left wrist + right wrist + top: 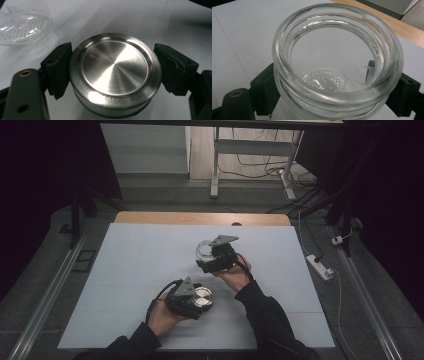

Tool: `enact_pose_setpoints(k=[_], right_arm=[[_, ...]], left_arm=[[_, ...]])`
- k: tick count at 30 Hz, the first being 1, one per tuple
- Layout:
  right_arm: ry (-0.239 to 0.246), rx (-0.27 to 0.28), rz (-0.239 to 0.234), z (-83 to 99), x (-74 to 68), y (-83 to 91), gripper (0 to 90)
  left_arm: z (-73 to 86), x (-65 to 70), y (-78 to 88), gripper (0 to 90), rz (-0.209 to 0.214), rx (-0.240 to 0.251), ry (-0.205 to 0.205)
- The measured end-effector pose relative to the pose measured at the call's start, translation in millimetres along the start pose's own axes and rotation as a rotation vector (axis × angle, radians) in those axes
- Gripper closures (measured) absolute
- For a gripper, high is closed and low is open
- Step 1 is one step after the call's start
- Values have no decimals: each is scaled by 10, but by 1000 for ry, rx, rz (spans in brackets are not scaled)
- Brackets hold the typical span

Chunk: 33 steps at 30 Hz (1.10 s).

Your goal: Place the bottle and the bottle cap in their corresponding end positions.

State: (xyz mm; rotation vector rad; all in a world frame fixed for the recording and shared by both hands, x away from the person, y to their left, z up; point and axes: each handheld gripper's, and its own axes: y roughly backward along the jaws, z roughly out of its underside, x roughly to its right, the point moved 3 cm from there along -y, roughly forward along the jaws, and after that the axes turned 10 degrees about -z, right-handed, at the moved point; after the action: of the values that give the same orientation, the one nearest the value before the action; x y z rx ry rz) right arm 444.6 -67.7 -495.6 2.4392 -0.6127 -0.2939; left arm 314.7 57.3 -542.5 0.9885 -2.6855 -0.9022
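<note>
A round brushed-steel lid [115,72] sits between the black jaws of my left gripper [113,72], which is shut on its rim. In the high view that lid [203,297] is low over the white table, near the front middle, beside the left gripper [197,301]. My right gripper [329,85] is shut on the neck of a clear glass jar [337,57], whose open mouth faces the camera. From above, the glass jar [203,250] and the right gripper [212,257] are near the table's middle. The jar's dimpled base [22,26] lies at the upper left of the left gripper view.
The white table top [135,270] has a wooden strip [200,218] along its far edge. Beyond it stand a desk frame [215,165] and loose cables on the floor. A power strip [320,266] lies off the table's right side.
</note>
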Motion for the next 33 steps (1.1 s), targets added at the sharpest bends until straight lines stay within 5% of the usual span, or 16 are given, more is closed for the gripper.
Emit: enact_pose_setpoints(k=[20,33], right_arm=[[3,-26,5,75,59,-232,149],[0,-30,1,129,58,-297,146]], left_arm=[[50,-37,-214,201,-29,-89,-41],[66,-81,-251,198,-26,-137,-20]])
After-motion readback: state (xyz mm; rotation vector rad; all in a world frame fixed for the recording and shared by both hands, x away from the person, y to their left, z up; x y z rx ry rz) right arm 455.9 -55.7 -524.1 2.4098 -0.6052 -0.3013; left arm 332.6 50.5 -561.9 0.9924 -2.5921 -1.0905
